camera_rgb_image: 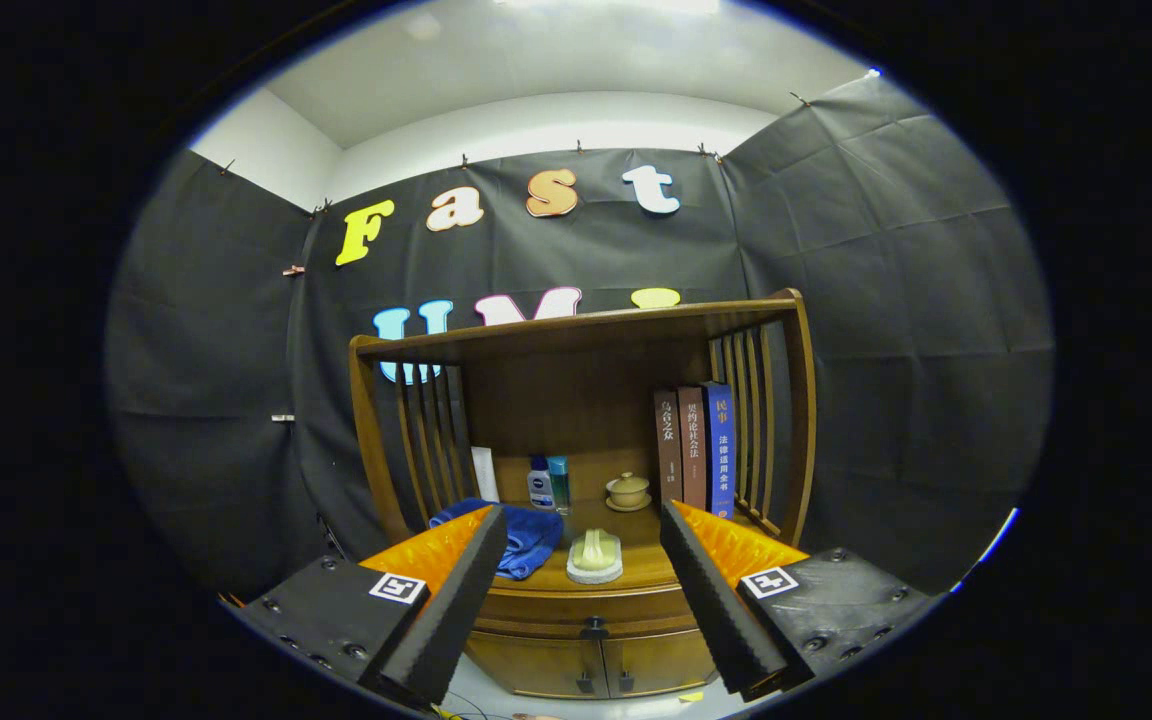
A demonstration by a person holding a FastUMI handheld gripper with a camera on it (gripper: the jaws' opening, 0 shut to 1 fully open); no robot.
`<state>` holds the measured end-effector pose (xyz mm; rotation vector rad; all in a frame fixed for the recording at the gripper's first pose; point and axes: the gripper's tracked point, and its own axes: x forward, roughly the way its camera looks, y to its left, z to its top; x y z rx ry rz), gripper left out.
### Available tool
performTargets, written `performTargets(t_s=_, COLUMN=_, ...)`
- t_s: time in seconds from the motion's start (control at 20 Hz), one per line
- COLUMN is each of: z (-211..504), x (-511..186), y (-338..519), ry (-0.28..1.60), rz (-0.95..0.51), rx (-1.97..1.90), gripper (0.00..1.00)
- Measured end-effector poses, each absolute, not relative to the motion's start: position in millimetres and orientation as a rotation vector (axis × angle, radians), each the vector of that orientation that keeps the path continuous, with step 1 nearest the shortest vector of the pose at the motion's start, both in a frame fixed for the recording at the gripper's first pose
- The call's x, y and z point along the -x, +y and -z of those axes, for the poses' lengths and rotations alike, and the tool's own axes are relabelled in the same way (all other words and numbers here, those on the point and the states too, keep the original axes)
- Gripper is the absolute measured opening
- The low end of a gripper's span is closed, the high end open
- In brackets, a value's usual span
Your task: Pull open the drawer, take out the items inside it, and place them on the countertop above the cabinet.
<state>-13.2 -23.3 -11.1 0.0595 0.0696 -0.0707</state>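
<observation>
The claw (584, 530) hangs with its fingers wide apart, nothing between them, facing a wooden cabinet (576, 610). The drawer (591, 607) sits closed, its knob (593, 628) between the fingers. On the bench (641, 570) above lie a blue towel (526, 535) and a pale brush (595, 555) — farther back, bottles (548, 483), a small lidded cup (628, 490) and three upright books (694, 447).
</observation>
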Motion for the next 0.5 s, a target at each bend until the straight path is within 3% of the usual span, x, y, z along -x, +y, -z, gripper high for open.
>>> performTargets(t_s=0.5, z=2.3, x=20.8, y=-19.7, ry=0.072, rz=0.076, rx=-0.012, gripper=0.99)
